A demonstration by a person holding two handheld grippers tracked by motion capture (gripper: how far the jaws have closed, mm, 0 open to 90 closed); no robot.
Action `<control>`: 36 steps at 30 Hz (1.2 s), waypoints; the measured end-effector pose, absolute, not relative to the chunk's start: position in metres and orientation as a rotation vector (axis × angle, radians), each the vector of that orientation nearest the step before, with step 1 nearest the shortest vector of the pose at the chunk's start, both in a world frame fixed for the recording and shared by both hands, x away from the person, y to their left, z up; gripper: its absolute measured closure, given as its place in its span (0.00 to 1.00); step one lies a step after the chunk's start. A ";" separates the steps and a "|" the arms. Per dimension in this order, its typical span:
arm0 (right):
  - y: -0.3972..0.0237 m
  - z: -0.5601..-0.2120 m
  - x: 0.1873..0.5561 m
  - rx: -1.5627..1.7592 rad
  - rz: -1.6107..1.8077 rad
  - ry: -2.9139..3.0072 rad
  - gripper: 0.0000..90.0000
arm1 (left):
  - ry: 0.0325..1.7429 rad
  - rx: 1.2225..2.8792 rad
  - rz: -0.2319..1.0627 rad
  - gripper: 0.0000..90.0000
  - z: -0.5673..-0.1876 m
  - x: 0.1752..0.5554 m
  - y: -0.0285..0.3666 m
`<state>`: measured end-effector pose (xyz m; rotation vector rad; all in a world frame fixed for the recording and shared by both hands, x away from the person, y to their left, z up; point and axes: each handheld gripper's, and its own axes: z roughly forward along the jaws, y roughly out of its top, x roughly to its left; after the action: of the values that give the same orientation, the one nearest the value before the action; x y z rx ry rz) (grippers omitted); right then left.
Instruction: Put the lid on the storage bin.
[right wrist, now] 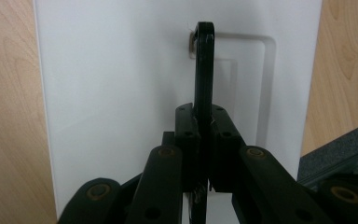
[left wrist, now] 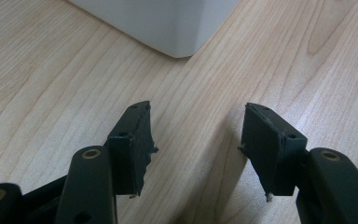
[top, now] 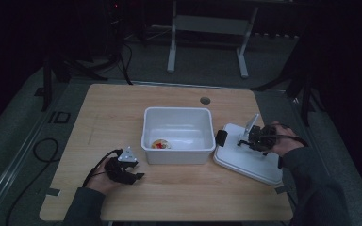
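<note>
A white plastic tub (top: 202, 155) stands mid-table, and its corner (left wrist: 168, 23) shows in the left gripper view. A small yellow and red item (top: 160, 144) lies on the tub's floor. Right of the tub a white lid (top: 250, 162) lies flat on the table. My right gripper (top: 241, 141) hovers over the lid (right wrist: 121, 93), shut on a thin black flat piece (right wrist: 204, 60). That piece is seen edge-on, and its far end (top: 221, 138) points toward the tub. My left gripper (top: 139, 176) rests low by the tub's front left corner. It stands open (left wrist: 196, 112) over bare wood with nothing between its fingers.
The wooden table (top: 122, 113) has a round cable hole (top: 205, 100) behind the tub. Its right edge (right wrist: 307, 154) runs close beside the lid. Beyond the table stand a white frame's legs (top: 172, 52) on a dark floor, with cables (top: 42, 150) at the left.
</note>
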<state>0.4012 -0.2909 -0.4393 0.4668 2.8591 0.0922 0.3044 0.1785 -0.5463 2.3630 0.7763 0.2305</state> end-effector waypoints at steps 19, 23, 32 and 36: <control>-0.295 -0.417 0.403 0.458 0.109 2.844 0.94 | 0.775 2.363 0.227 0.48 -0.546 0.305 0.179; -0.296 -0.413 0.402 0.458 0.110 2.842 0.94 | 0.776 2.363 0.226 0.48 -0.546 0.305 0.179; -0.296 -0.399 0.402 0.449 0.137 2.830 0.94 | 0.777 2.361 0.224 0.48 -0.546 0.305 0.179; -0.296 -0.395 0.401 0.450 0.138 2.827 0.94 | 0.776 2.362 0.225 0.48 -0.546 0.305 0.179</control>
<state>0.4009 -0.2962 -0.3946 0.4502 2.8273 0.1378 0.3047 0.1790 -0.5463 2.3616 0.7763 0.2249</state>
